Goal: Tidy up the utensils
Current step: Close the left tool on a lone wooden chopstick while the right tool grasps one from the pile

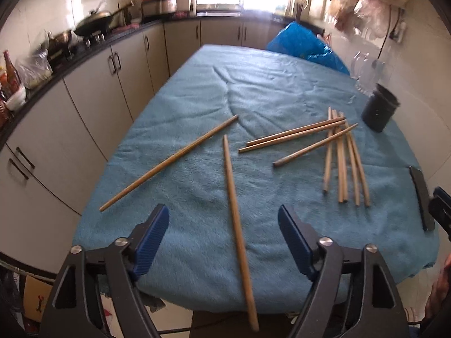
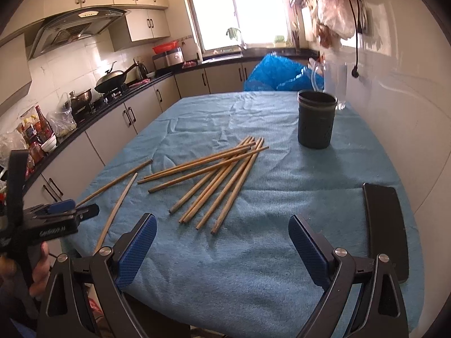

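Several wooden chopsticks lie on a blue cloth-covered table (image 1: 197, 186). One loose chopstick (image 1: 235, 219) runs lengthwise through the gap of my left gripper (image 1: 222, 217), which is open; neither blue pad touches it. A second loose chopstick (image 1: 169, 163) lies diagonally to its left. The crossed pile (image 1: 338, 152) sits to the right, near a black cup (image 1: 379, 109). My right gripper (image 2: 222, 222) is open above the cloth, with the near ends of the pile (image 2: 220, 174) just ahead of its tips. The black cup (image 2: 317, 121) stands upright at the far right.
A flat black slab (image 2: 386, 225) lies by the table's right edge. A blue plastic bag (image 2: 276, 73) and a clear bottle (image 2: 335, 84) stand at the far end. Kitchen cabinets and a counter with a wok (image 2: 111, 81) run along the left. A white wall is close on the right.
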